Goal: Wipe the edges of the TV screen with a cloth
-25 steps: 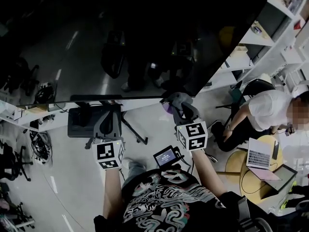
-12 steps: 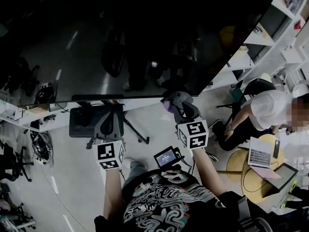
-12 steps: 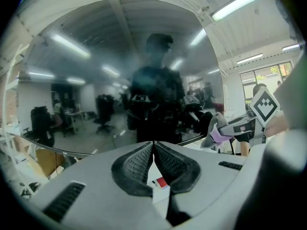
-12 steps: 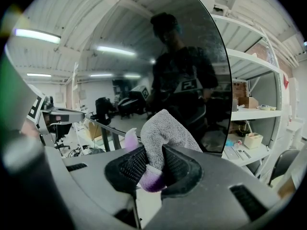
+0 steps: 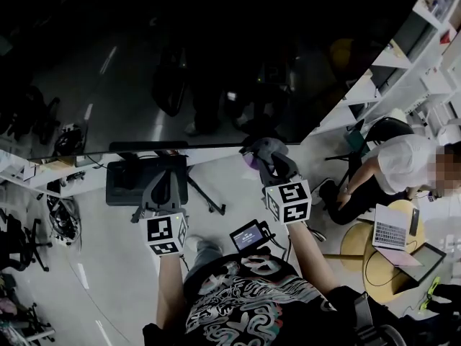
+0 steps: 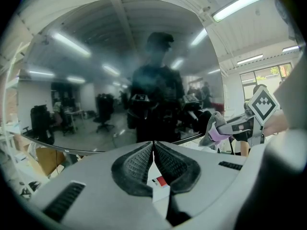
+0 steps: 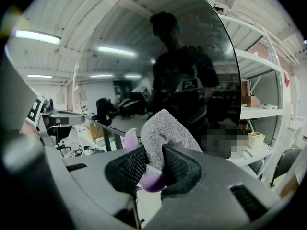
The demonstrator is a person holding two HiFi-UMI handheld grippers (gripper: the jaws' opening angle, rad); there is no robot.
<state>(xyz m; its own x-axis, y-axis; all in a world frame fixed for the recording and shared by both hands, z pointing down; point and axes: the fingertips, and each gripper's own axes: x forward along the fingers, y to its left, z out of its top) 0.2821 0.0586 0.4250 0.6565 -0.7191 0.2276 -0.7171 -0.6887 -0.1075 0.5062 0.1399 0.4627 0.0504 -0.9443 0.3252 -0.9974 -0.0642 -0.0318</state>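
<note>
Head view showed the TV screen (image 5: 180, 63) as a wide dark pane with room reflections on it. The right gripper (image 5: 268, 166) was raised to the screen's lower edge, close to its lower right corner. The right gripper view showed its jaws clamped on a grey cloth (image 7: 163, 128) with a purple side. The cloth bunched up above the pads and reached the screen's bottom edge; whether it actually pressed on the frame could not be told.

The left gripper (image 5: 160, 193) was below the screen's lower edge, left of the right gripper and apart from the glass, in front of the dark stand (image 5: 144, 180) under the screen. The left gripper view showed its two ribbed pads (image 6: 136, 164) meeting at the tips with nothing between them.

To the right of the screen stood white shelves (image 5: 403, 78). Below the shelves, a seated person in a white top (image 5: 395, 163) was near a round table with an open laptop (image 5: 391, 227).
</note>
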